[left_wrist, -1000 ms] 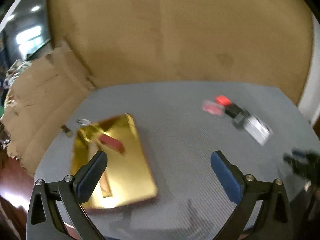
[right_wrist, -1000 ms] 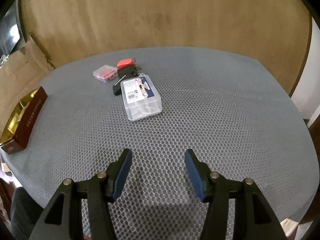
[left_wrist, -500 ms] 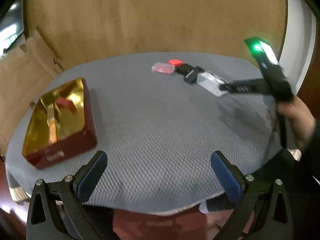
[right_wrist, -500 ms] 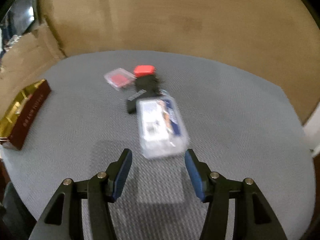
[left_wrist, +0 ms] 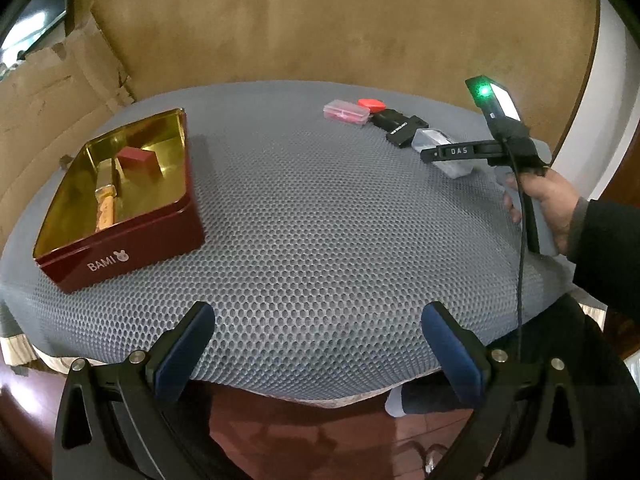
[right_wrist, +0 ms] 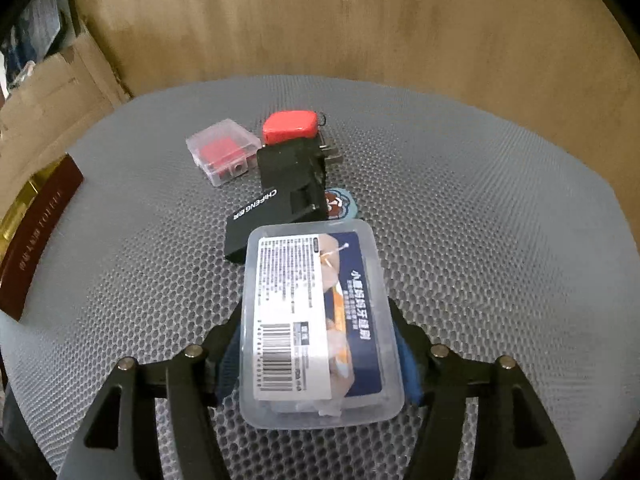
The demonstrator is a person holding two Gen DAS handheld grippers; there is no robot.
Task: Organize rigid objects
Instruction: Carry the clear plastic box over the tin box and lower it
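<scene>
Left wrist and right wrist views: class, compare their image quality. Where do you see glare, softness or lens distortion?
Left wrist view: sharp; the gold lining of the BAMI tin mirrors its contents, a green indicator light blooms, and the mesh-covered table bulges from fisheye distortion. Right wrist view: softer overall; glare whitens the label of the clear plastic box, and the far items look slightly blurred.

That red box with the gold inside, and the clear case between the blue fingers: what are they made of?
The red box looks like tin: its gold lining mirrors the contents, and the outside is glossy maroon paint. The clear case seems to be frosted plastic, since its contents show through, with a printed paper label on the lid.
</scene>
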